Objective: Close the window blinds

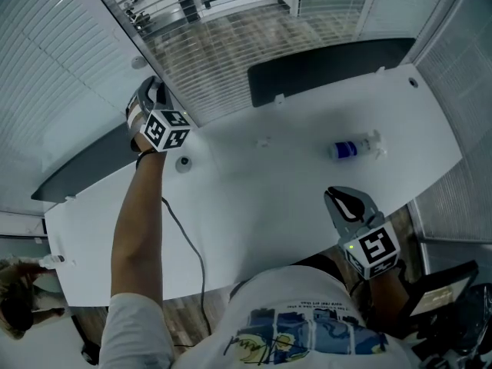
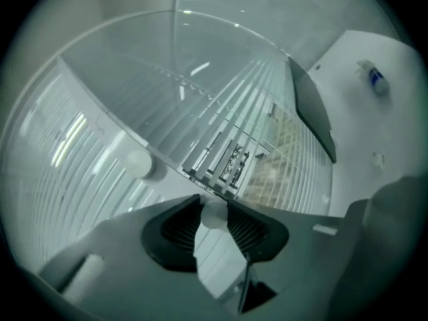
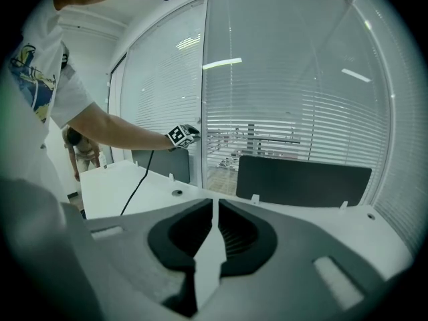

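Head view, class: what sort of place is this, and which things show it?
Probably an office: a long white desk with dark divider panels along its far edge, and slatted blinds covering the windows around it.

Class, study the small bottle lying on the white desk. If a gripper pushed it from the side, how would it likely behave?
The bottle lies on its side on the desk, so a sideways push would probably roll it. Its nozzle end looks narrower, so it may curve off course. Small and partly clear, it is likely light.
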